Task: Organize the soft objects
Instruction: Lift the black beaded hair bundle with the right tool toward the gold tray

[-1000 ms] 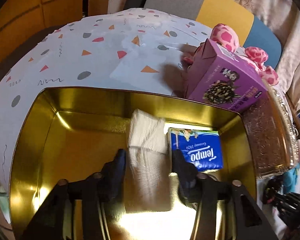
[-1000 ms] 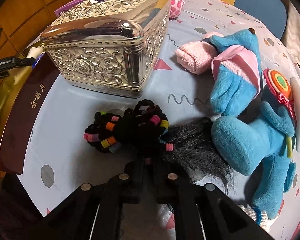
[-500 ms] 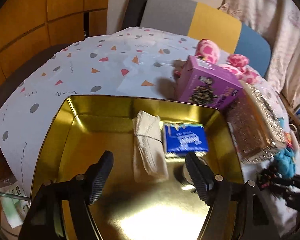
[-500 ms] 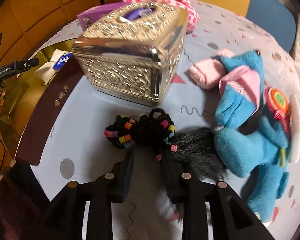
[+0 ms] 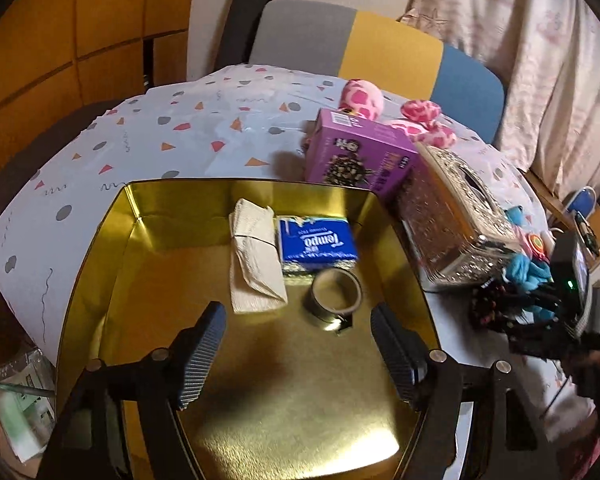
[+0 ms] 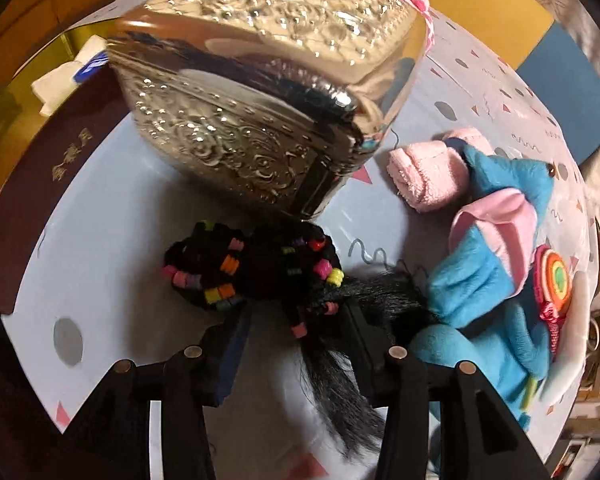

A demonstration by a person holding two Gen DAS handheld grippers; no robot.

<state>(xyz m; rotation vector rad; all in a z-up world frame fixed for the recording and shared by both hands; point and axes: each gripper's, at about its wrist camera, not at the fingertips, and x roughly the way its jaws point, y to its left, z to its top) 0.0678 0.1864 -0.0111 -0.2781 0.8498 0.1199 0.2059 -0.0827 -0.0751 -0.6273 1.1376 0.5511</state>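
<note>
Fingers [image 6: 236, 360] of the right gripper [image 6: 296, 356] are spreading, the black beaded hairpiece [image 6: 260, 268] lying between them untouched, just beside the silver box [image 6: 260, 80]; light and floppy, it looks best pinched at its dense braided knot, while the left gripper [image 5: 300, 352] hangs wide and empty over the gold tin [image 5: 140, 216]

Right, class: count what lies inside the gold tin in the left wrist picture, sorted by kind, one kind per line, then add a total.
Folded cream cloth: 1
Blue tissue pack: 1
Roll of tape: 1
Total in the gold tin: 3
</note>
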